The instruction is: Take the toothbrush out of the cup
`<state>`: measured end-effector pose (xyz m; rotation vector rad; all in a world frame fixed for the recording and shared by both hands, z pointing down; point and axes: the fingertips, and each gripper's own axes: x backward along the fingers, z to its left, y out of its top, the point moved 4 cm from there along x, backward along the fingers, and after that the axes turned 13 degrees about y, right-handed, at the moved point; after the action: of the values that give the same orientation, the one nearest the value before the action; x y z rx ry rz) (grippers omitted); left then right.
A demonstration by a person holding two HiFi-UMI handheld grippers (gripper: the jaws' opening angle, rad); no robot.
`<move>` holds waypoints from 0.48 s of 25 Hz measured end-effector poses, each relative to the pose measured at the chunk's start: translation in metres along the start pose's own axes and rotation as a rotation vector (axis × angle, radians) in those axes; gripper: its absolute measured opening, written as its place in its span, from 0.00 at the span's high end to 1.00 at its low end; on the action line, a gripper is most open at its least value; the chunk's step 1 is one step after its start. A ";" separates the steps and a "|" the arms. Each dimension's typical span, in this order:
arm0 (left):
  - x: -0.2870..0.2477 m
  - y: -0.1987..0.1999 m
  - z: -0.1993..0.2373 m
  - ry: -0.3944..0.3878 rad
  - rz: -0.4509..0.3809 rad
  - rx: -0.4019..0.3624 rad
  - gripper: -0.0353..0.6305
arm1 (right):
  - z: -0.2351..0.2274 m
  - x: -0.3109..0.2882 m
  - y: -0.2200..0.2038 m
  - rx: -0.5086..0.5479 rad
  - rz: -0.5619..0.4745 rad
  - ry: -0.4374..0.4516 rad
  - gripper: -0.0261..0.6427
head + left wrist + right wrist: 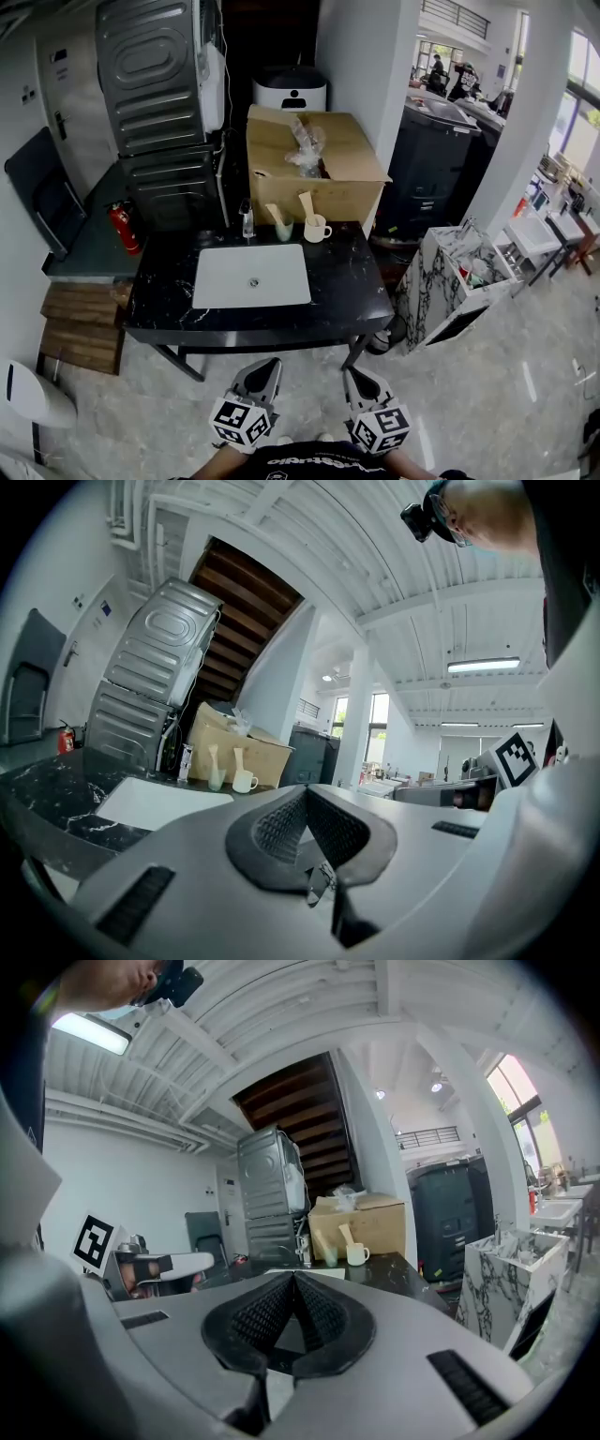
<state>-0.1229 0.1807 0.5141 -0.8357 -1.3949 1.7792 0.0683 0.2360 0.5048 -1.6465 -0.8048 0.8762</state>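
Now, toothbrush (307, 205) in white cup (316, 230), left tool (262, 368), right tool (362, 376) closed.

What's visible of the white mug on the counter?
The mug is white and glossy, ceramic by the look, with a loop handle on its right in the head view. It stands upright on the black marbled counter, behind the far right corner of the basin and in front of the box. A pale stick, likely the toothbrush, stands in it, leaning left. A green cup sits close on its left, apparently apart.
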 end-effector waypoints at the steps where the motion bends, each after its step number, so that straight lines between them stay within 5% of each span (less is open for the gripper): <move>1: 0.002 -0.001 0.002 -0.005 0.002 0.001 0.92 | 0.004 -0.001 -0.001 0.001 -0.001 -0.001 0.91; 12: 0.023 -0.015 0.008 -0.075 0.030 0.028 0.92 | 0.039 0.001 -0.019 -0.017 0.026 -0.026 0.90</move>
<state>-0.1398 0.1984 0.5294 -0.7863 -1.4082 1.8657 0.0339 0.2594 0.5165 -1.6664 -0.8123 0.9125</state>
